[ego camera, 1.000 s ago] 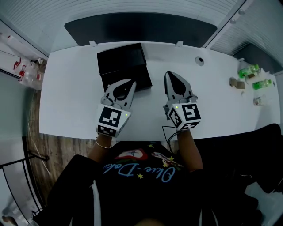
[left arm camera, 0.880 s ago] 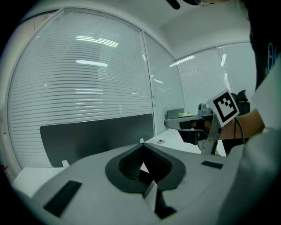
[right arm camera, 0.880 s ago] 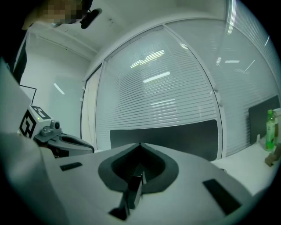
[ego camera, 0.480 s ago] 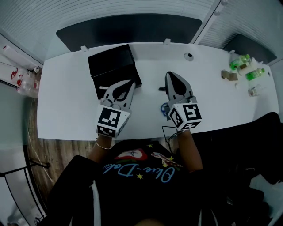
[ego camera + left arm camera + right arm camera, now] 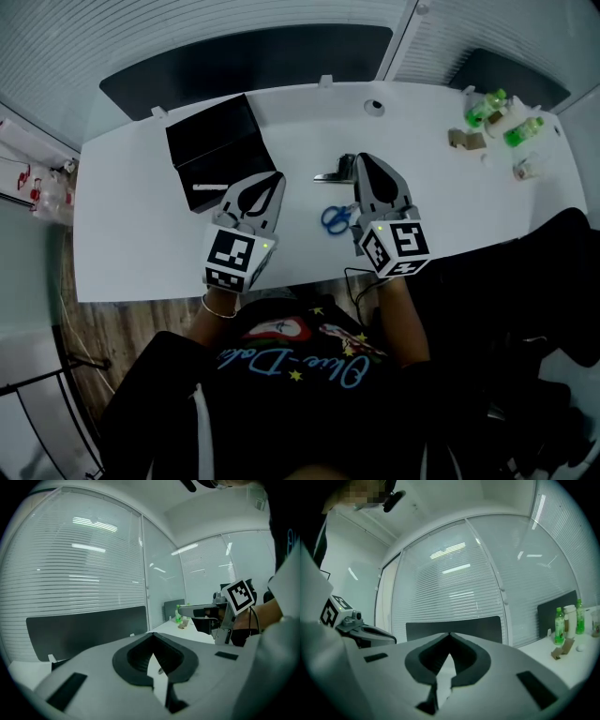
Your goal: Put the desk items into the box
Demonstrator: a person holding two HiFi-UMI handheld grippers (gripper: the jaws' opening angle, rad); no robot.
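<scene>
The left tool is keeping its jaws pressed together tip to tip, and nothing is sitting between them. The right tool is doing the same: jaws closed, gripping nothing. Both are hanging side by side over the near half of the white desk, each pointing away from the person.

The black box is lying just ahead of the left tool and a little to its left, close to its tip but not touching it. A pair of blue-handled scissors is resting on the desk between the two tools, just beside the right one. A dark item with a metal part, too small to identify, is lying just left of the right tool's tip.

Well off to the right of the right tool, green bottles and a few small objects are standing near the desk's far corner. A dark panel is running along the desk's far edge. Glass walls with white slatted blinds are enclosing the room, and a wooden floor is showing left of the person.
</scene>
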